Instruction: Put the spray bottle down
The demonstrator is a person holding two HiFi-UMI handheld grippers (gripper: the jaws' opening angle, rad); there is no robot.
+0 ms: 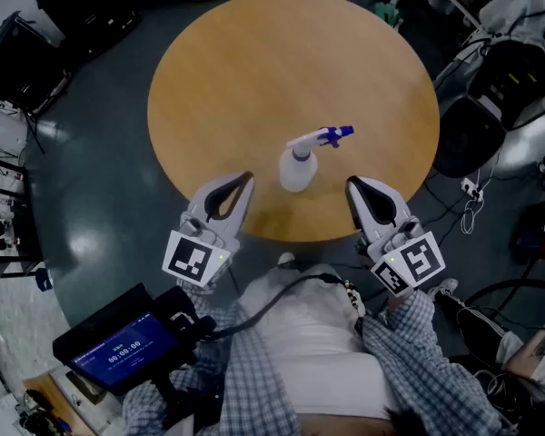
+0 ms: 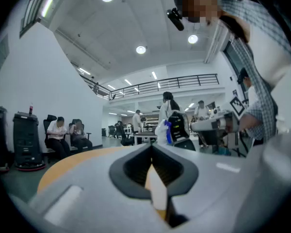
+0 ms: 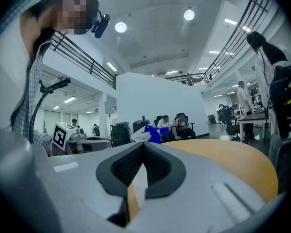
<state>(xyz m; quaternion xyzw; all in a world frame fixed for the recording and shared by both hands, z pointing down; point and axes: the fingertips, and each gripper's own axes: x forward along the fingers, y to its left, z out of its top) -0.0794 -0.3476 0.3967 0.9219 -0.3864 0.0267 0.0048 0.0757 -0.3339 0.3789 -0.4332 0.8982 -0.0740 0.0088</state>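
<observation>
The dark grey-green floor [image 1: 100,162] is spreading around a round wooden bench [image 1: 254,71], which is filling the middle of the head view. A person in a checked shirt [image 1: 409,352] is standing at the bench's near edge, holding a gripper in each hand. A dark device with a lit blue screen [image 1: 118,345] is showing at the near left.

The left gripper [image 1: 245,180] is hovering over the near edge of the bench, pointing level across it. In its own view its fingers are clenched together, with nothing between them. The right gripper [image 1: 352,183] is hovering over the near edge further right, also level. Its fingers are likewise pressed shut on nothing.

The spray bottle [image 1: 298,166] is standing upright on the bench close to the near edge. It is sitting between the two grippers and a little beyond their tips, apart from both. Its clear body is resting on the wood, and its blue nozzle [image 1: 342,133] is pointing to the right. In each gripper view the bottle [image 2: 162,130] [image 3: 146,133] is showing just above the closed tips, further out on the bench.
</observation>
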